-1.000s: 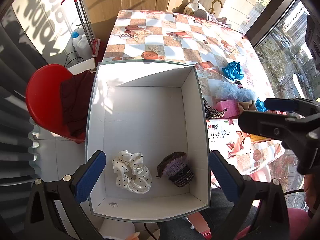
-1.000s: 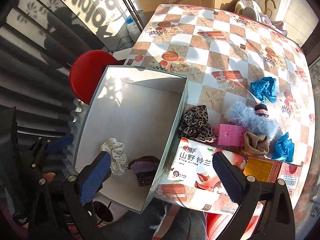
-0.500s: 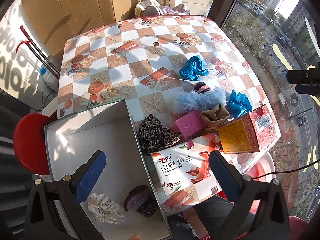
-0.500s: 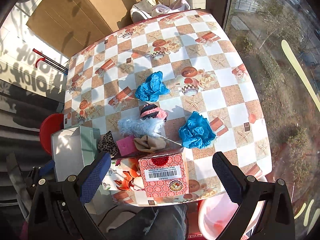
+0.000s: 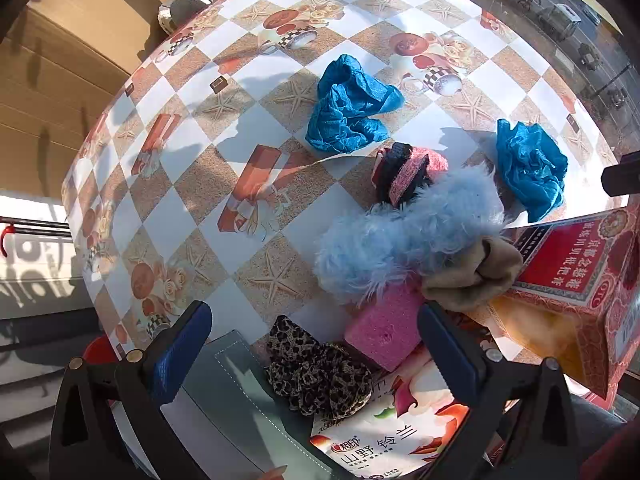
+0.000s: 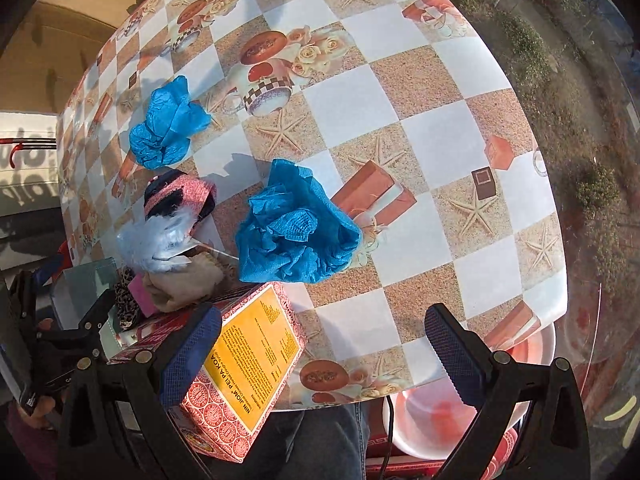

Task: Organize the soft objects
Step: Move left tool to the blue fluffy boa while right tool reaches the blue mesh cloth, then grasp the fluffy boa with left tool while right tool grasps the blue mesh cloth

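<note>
My left gripper [image 5: 316, 344] is open and empty, just above a leopard-print scrunchie [image 5: 316, 372] and a pink sponge [image 5: 384, 336]. Beyond them lie a fluffy light-blue scrunchie [image 5: 404, 236], a beige cloth [image 5: 472, 276], a pink-and-black scrunchie [image 5: 408, 172] and two crumpled blue cloths [image 5: 348, 108] [image 5: 528, 164]. My right gripper [image 6: 320, 344] is open and empty, above the table's near edge. One blue cloth [image 6: 296, 228] lies just ahead of it, the other [image 6: 168, 124] farther left.
The grey box rim [image 5: 236, 380] shows at the lower left. A red medicine carton [image 6: 240, 380] stands by my right gripper's left finger; it also shows in the left wrist view [image 5: 580, 280]. A printed tissue pack [image 5: 384, 436] lies below. The checkered table [image 6: 440, 140] ends close in front.
Both grippers have swung right, away from the box, and come down closer to the soft objects on the table. Both stay open.
</note>
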`<action>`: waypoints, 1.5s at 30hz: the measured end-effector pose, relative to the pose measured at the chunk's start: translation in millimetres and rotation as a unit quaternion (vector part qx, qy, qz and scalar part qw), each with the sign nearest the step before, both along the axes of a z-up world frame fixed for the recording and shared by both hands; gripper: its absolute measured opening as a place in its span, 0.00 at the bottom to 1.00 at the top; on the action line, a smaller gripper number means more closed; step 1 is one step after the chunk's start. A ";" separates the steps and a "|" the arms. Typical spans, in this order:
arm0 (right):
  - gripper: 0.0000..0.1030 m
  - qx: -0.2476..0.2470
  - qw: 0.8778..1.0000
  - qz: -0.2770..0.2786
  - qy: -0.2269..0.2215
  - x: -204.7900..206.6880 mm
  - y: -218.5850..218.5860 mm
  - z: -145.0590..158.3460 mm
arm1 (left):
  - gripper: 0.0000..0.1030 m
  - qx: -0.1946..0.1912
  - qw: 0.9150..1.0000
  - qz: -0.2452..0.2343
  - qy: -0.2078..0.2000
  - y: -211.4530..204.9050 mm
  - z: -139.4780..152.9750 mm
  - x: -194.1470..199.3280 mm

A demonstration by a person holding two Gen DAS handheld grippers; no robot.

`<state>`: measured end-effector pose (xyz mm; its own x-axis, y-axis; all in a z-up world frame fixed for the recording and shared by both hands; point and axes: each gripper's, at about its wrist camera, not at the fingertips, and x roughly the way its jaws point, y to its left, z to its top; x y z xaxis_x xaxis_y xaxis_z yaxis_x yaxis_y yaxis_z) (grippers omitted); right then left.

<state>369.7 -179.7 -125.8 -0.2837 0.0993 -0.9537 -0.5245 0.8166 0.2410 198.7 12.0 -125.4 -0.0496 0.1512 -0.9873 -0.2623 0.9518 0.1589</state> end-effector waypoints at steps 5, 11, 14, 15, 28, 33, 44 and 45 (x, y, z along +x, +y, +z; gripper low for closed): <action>0.99 -0.008 0.999 0.029 0.010 4.9 19.8 -31.1 | 1.00 -0.036 0.999 -0.013 0.024 -2.8 -28.4 24.6; 0.99 -0.036 0.995 0.095 0.015 -4.1 50.1 -66.3 | 1.00 0.034 0.998 0.050 0.033 25.0 -48.9 37.3; 0.99 -0.061 0.989 0.137 -0.005 -11.3 55.6 -77.3 | 1.00 0.053 0.988 0.142 0.029 69.2 -45.9 30.6; 0.99 -0.072 0.986 0.148 -0.018 -11.2 54.3 -78.9 | 1.00 0.052 0.984 0.171 0.026 84.1 -42.5 26.5; 0.99 -0.032 0.998 0.043 -0.041 36.8 -1.2 -57.4 | 1.00 -0.063 0.955 0.291 0.004 103.5 -34.2 16.4; 0.99 -0.038 0.994 0.073 -0.067 29.6 20.2 -61.7 | 1.00 -0.083 0.940 0.331 0.017 94.8 -63.5 23.7; 1.00 -0.054 0.991 0.088 -0.087 12.1 26.3 -79.9 | 0.95 -0.094 0.931 0.346 0.064 85.4 -100.5 34.0; 1.00 -0.053 0.991 0.085 -0.088 10.3 21.7 -78.6 | 0.94 -0.104 0.929 0.350 0.064 84.5 -102.8 33.3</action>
<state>379.9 -158.0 -204.4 -0.1155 -0.0398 -0.9925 -0.6828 0.7289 0.0502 232.0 96.4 -228.2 -0.1831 -0.1551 -0.9708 -0.8205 0.5681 0.0640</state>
